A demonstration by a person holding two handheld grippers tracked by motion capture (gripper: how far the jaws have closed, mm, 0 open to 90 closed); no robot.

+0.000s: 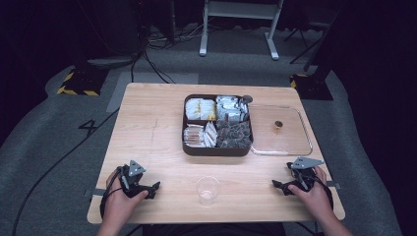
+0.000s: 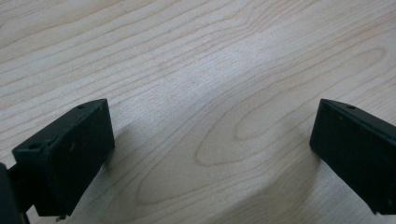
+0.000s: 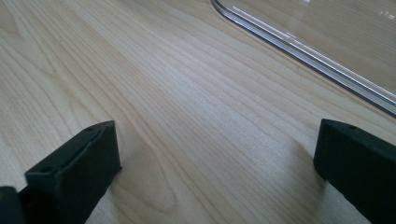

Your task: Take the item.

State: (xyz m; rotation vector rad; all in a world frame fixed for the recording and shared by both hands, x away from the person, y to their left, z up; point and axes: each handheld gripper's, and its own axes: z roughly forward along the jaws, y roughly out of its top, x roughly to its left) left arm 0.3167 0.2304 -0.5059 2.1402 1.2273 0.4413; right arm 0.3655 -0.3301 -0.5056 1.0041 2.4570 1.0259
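Observation:
A dark brown box (image 1: 218, 150) with four compartments stands at the middle of the wooden table (image 1: 147, 128); its compartments hold wrapped packets in white, silver and dark colours. A clear lid (image 1: 280, 132) with a small brown knob lies flat to the right of the box. An empty clear plastic cup (image 1: 207, 190) stands near the front edge. My left gripper (image 1: 151, 190) rests on the table at front left, open (image 2: 212, 140) over bare wood. My right gripper (image 1: 278, 186) rests at front right, open (image 3: 217, 163), with the lid's rim (image 3: 299, 51) ahead of it.
Grey carpet surrounds the table. Cables run across the floor at the back left. A white frame's legs (image 1: 236, 29) stand behind the table, and yellow-black striped bases (image 1: 78, 81) sit at both back corners.

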